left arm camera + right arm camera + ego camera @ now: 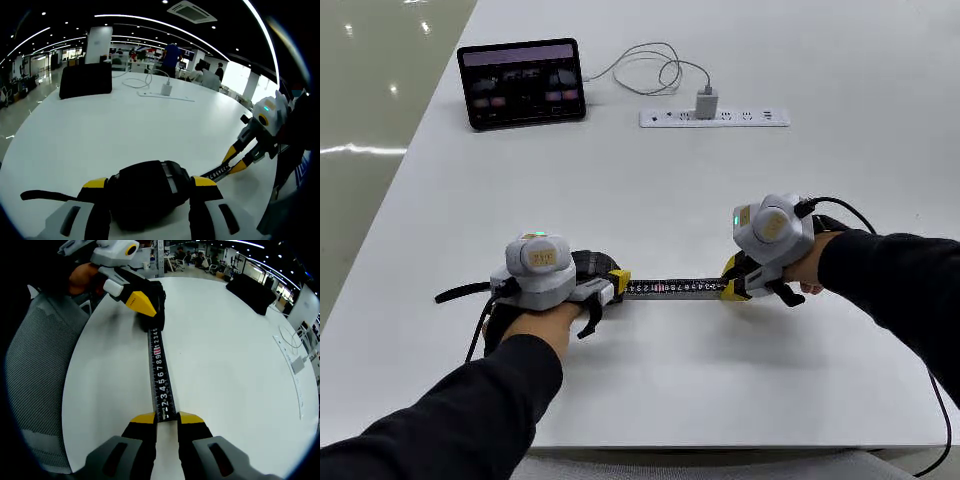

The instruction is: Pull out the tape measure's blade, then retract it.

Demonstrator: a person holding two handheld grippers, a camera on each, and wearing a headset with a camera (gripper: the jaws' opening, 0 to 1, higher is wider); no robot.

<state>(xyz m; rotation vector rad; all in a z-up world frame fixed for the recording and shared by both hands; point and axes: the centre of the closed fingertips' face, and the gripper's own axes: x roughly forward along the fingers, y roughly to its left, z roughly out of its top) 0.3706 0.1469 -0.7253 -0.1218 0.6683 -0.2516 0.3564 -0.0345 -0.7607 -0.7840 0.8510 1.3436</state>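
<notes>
The black tape measure case (145, 192) lies on the white table, and my left gripper (150, 182) is shut on it from both sides. In the head view the case (592, 267) sits at centre left, inside the left gripper (610, 284). A short length of blade (672, 288) with printed numbers runs right from the case to my right gripper (732, 283). The right gripper (166, 417) is shut on the blade's (159, 375) end. In the right gripper view the case (152, 305) shows at the far end, held by the left gripper (142, 302).
A dark tablet (522, 82) stands at the back left of the table (670, 180). A white power strip (715, 117) with a charger and coiled cable (655, 68) lies at the back centre. The table's near edge is close below both hands.
</notes>
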